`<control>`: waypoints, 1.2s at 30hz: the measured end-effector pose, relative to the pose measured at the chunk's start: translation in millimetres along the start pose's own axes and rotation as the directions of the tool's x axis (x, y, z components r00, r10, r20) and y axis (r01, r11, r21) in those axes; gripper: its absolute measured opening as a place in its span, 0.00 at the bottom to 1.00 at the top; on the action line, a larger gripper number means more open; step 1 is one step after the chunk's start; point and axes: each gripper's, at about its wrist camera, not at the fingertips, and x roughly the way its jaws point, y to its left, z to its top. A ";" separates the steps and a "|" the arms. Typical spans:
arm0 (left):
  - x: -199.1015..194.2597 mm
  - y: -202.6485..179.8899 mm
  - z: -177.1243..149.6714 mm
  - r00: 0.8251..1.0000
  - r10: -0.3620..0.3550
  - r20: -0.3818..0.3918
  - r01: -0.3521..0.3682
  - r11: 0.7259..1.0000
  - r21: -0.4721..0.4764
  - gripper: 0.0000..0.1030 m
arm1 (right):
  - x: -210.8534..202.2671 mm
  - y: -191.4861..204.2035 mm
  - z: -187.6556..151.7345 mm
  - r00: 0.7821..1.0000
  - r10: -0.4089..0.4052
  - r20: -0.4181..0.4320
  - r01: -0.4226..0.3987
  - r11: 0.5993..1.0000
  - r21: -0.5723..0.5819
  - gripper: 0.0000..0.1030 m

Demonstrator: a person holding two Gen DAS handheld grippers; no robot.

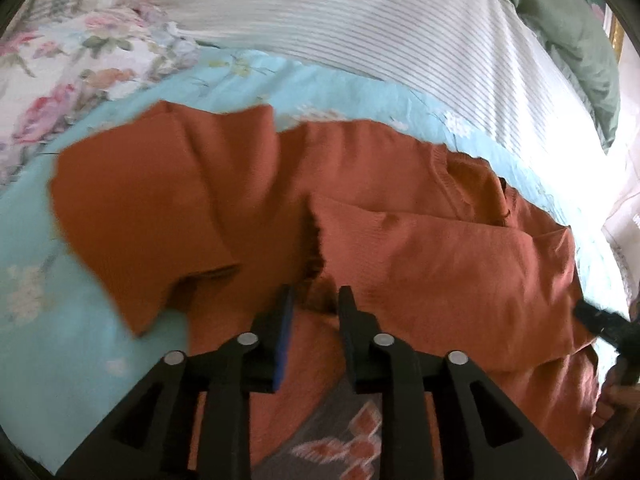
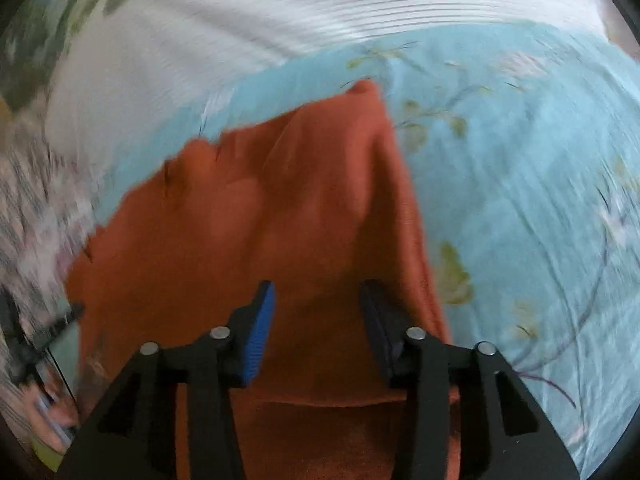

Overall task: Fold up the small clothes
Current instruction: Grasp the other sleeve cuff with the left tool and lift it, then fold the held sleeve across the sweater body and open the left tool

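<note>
A rust-orange knit garment (image 1: 360,216) lies partly folded on a light blue floral bedsheet (image 1: 60,320); one sleeve lies across its body. My left gripper (image 1: 316,300) is open just above the garment's middle, its jaws apart with a cloth fold between them. In the right wrist view the same orange garment (image 2: 280,220) lies below my right gripper (image 2: 318,296), which is open over the cloth and holds nothing. The right gripper also shows at the right edge of the left wrist view (image 1: 600,320), at the garment's edge.
A white striped pillow or blanket (image 1: 380,28) lies behind the garment, with a floral quilt (image 1: 72,52) at the left and a green pillow (image 1: 568,28) at the right. A grey patterned cloth (image 1: 340,440) lies under the left gripper. Blue sheet (image 2: 540,200) extends to the right.
</note>
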 end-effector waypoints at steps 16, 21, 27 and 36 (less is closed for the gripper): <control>-18.0 57.5 24.6 0.988 0.156 0.013 -0.156 0.984 0.083 0.83 | -21.4 41.6 -76.8 0.973 0.189 -0.132 -0.192 0.981 -0.005 0.57; 25.7 57.8 24.6 0.974 0.221 -0.053 -0.213 0.968 0.132 0.76 | -27.0 48.2 -83.3 0.974 0.182 -0.133 -0.186 0.982 -0.022 0.57; 20.5 79.5 38.8 0.993 0.106 -0.046 -0.104 0.994 0.043 0.07 | -25.6 54.4 -87.2 0.974 0.188 -0.128 -0.194 0.981 -0.031 0.57; -42.2 38.5 51.1 0.993 -0.103 0.053 0.102 0.995 0.024 0.06 | -44.6 46.4 -90.4 0.971 0.222 -0.087 -0.222 0.975 0.007 0.57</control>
